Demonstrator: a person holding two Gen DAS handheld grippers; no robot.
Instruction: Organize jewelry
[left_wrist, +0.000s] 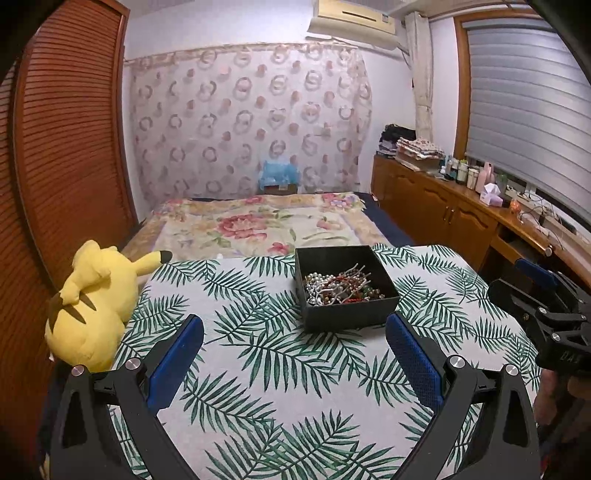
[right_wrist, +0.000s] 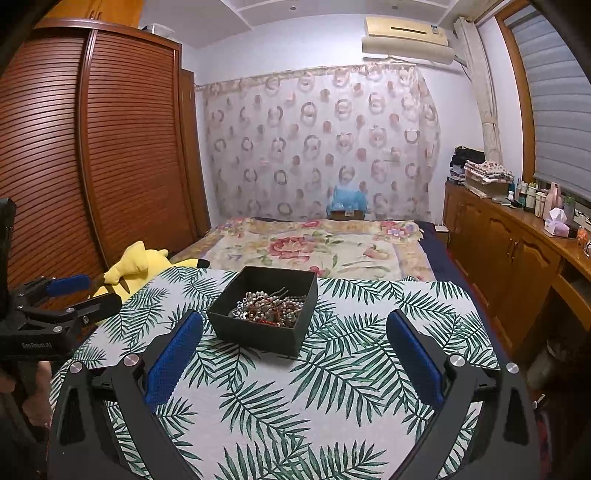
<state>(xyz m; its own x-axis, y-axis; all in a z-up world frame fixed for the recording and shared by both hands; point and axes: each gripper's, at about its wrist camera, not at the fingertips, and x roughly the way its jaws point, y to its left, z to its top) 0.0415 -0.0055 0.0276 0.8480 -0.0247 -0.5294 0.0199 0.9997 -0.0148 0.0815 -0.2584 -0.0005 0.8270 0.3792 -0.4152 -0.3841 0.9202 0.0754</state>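
The tablecloth (left_wrist: 280, 369) is matt woven cloth printed with fern leaves. The box (left_wrist: 351, 312) looks like matt black card; the jewelry (left_wrist: 338, 288) inside is shiny metal and glossy beads. The toy (left_wrist: 92, 306) is soft yellow plush. The wardrobe (right_wrist: 110, 147) is slatted, lightly glossy wood. Gripper pads (left_wrist: 413, 360) are rough blue rubber.

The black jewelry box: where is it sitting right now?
The black jewelry box sits on the leaf-print tablecloth, ahead of both open hand-held grippers, right of centre in the left wrist view. The yellow plush toy lies at the table's left edge.
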